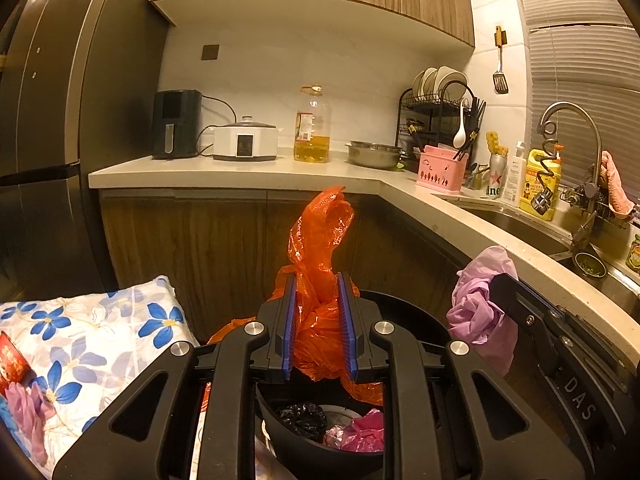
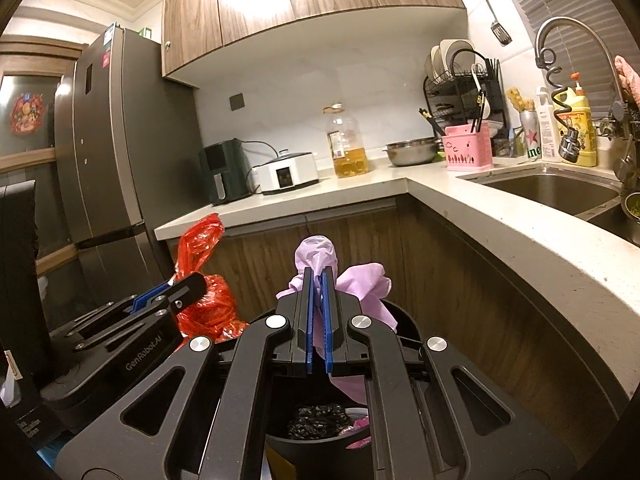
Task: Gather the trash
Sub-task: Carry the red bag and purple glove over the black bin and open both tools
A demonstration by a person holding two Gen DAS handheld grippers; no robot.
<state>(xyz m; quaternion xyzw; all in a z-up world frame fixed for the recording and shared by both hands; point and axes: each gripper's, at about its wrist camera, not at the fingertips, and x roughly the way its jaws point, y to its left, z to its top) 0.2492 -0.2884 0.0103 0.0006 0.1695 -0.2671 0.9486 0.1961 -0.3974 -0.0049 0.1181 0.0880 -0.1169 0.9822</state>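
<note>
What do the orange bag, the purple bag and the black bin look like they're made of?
Orange bag: thin glossy plastic film, crinkled and translucent. Purple bag: softer, matte plastic film, probably, with smooth limp folds. Black bin: apparently rigid moulded plastic, with a smooth, dull rim.

Left gripper [image 1: 316, 300]: pointing slightly downward above the black bin [image 1: 404, 308], blue pads part-closed and clamped on bunched orange bag [image 1: 320, 240].
Right gripper [image 2: 319, 292]: beside the left, over the same bin, pads nearly together, pinching lilac bag [image 2: 360, 280].
</note>
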